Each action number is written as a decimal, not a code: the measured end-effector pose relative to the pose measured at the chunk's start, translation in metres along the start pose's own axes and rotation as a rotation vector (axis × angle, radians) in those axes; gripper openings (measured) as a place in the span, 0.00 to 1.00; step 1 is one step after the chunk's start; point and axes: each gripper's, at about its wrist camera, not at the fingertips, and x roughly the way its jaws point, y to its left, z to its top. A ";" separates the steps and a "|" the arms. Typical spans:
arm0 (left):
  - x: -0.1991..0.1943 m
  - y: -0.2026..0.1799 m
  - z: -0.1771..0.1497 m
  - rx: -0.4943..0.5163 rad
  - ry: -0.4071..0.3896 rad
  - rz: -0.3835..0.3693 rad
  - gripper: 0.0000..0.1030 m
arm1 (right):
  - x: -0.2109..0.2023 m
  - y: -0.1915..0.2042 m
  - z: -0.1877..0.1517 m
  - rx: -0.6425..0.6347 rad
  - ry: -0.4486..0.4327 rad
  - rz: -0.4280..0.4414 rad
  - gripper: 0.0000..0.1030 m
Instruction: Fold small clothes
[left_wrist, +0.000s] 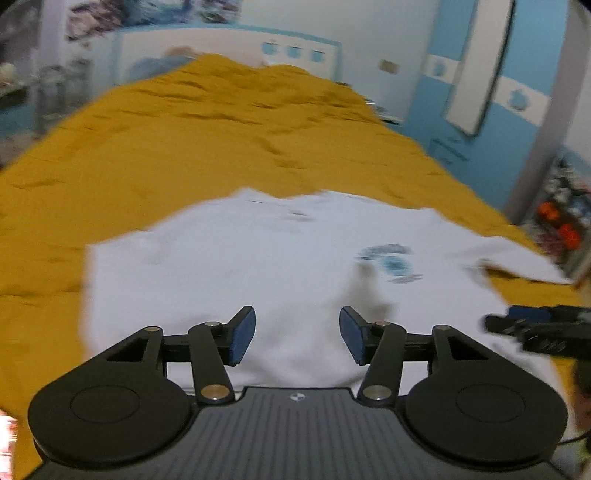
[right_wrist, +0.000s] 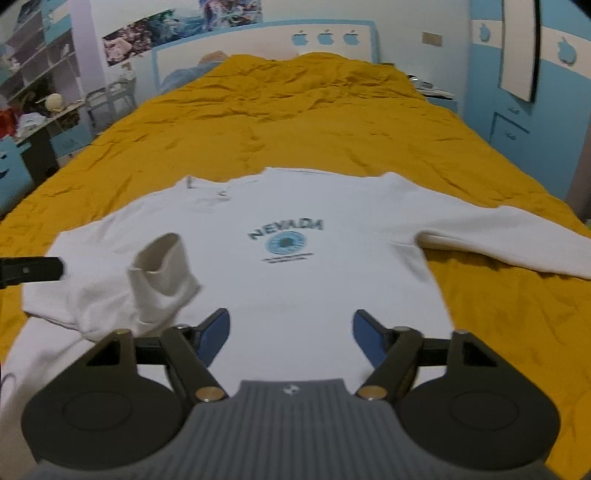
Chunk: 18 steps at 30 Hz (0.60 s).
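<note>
1. White long-sleeved cotton sweatshirt with a blue chest print (right_wrist: 295, 266) lies flat, front up, on the mustard-yellow bedspread (right_wrist: 295, 122), spread ready for folding.
2. Left gripper (left_wrist: 297, 334): jaws apart, nothing between them. Right gripper (right_wrist: 291, 338): likewise parted and empty.
3. Right wrist view shows the folded-in sleeve (right_wrist: 162, 280), cuff standing up; the blurred left view possibly shows it as a grey smear.

A home bedroom: a bed under a mustard-yellow bedspread (right_wrist: 295, 122), a white headboard (right_wrist: 258, 40) trimmed in blue, posters (right_wrist: 177, 26) on the wall, cluttered shelves (right_wrist: 33, 62), and blue-and-white wardrobe doors (right_wrist: 517, 122).
</note>
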 end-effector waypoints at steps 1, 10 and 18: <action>-0.004 0.009 0.000 -0.002 -0.002 0.025 0.60 | 0.002 0.002 0.002 0.000 0.007 0.011 0.45; -0.005 0.078 -0.030 -0.131 0.052 0.168 0.60 | 0.020 0.035 0.033 0.055 0.020 0.129 0.45; -0.031 0.099 -0.037 -0.093 0.049 0.222 0.60 | 0.070 0.094 0.044 -0.025 0.103 0.202 0.12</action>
